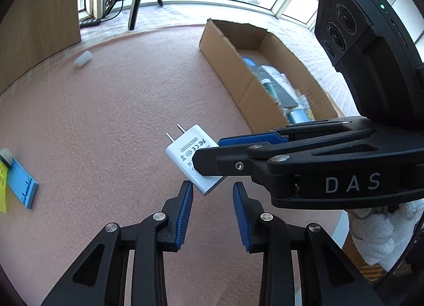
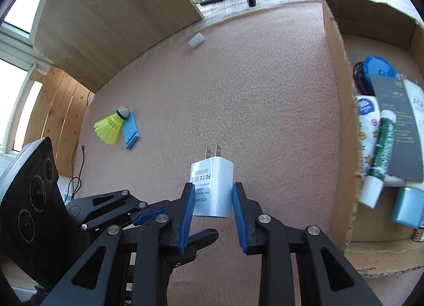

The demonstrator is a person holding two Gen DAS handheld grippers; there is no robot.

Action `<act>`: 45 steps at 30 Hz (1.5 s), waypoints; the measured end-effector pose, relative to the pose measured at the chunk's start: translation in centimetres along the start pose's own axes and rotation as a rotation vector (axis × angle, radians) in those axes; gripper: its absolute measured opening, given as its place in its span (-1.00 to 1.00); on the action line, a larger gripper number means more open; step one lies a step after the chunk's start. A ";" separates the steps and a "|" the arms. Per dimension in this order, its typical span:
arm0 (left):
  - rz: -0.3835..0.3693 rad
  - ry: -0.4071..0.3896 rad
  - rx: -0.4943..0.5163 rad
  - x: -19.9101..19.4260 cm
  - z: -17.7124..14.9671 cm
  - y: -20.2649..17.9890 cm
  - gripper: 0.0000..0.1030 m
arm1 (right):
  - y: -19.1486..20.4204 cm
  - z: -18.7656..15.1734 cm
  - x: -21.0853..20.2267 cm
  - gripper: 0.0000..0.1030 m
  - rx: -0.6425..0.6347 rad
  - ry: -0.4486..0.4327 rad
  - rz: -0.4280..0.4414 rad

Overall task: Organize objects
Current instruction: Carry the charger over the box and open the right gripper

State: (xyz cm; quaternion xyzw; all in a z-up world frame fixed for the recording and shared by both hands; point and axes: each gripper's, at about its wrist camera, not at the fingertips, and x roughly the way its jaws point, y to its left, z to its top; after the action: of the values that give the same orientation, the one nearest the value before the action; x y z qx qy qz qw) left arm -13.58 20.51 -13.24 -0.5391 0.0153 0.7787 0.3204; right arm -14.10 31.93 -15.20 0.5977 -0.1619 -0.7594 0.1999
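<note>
A white plug adapter (image 2: 213, 188) with two prongs is gripped between the blue pads of my right gripper (image 2: 211, 200), above the pink table. In the left wrist view the same adapter (image 1: 189, 157) is held by the right gripper (image 1: 209, 151), which reaches in from the right. My left gripper (image 1: 212, 194) is open and empty, its fingertips just below the adapter's lower end. A cardboard box (image 2: 336, 88) with several items inside stands to the right; it also shows in the left wrist view (image 1: 228, 51).
A yellow shuttlecock (image 2: 110, 125) and a blue flat holder (image 2: 131, 131) lie at the left of the pink table (image 2: 238, 80). A small white cap (image 2: 196, 39) lies near the far edge. A wooden board (image 2: 106, 14) stands behind.
</note>
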 end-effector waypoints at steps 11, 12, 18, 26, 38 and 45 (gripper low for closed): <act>-0.014 -0.073 0.071 -1.0 3.5 -5.9 -0.34 | -1.6 -0.2 -6.5 -0.51 -0.003 -0.100 -0.008; -0.015 -0.077 0.079 -0.8 3.6 -6.6 -0.35 | -1.9 -0.2 -7.2 -0.51 0.000 -0.112 -0.016; -0.047 -0.078 0.126 1.6 6.4 -10.2 -0.34 | -5.2 -0.3 -10.3 -0.51 0.042 -0.158 -0.039; -0.063 -0.055 0.155 4.2 7.8 -14.1 -0.34 | -8.9 -1.3 -12.3 -0.52 0.084 -0.173 -0.063; -0.057 -0.040 0.170 5.1 7.8 -15.3 -0.35 | -10.9 -1.8 -13.1 -0.54 0.103 -0.183 -0.058; -0.026 -0.030 0.166 4.4 7.2 -14.4 -0.34 | -10.3 -1.6 -13.7 -0.18 0.088 -0.230 -0.121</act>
State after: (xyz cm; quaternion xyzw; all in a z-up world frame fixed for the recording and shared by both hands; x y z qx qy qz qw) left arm -13.06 36.71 -9.31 -0.4990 0.0682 0.7786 0.3743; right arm -10.89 47.63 -8.99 0.5236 -0.1808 -0.8256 0.1074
